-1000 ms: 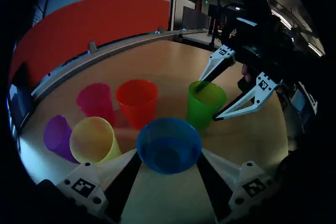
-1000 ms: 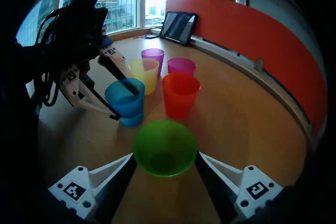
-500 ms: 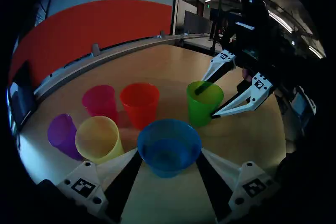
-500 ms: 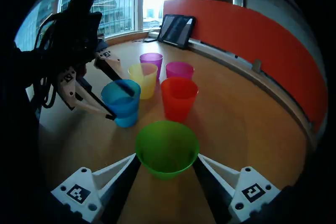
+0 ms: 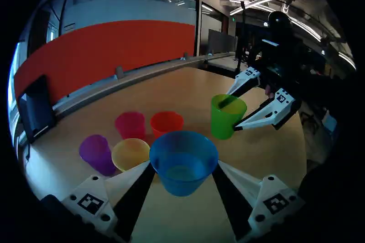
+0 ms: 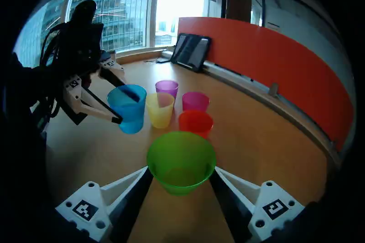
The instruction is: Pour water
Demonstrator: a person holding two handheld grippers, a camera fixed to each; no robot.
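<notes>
Holding the blue cup (image 5: 184,174), water in the bottom, upright in the clenched left gripper (image 5: 183,164) just off the wooden table (image 5: 182,88), while the right gripper (image 6: 180,169) grips the green cup (image 6: 181,156) nearby, looks like keeping both level before pouring.

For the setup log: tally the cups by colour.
blue cup: 1
green cup: 1
orange cup: 1
pink cup: 1
yellow cup: 1
purple cup: 1
Total: 6 cups
</notes>
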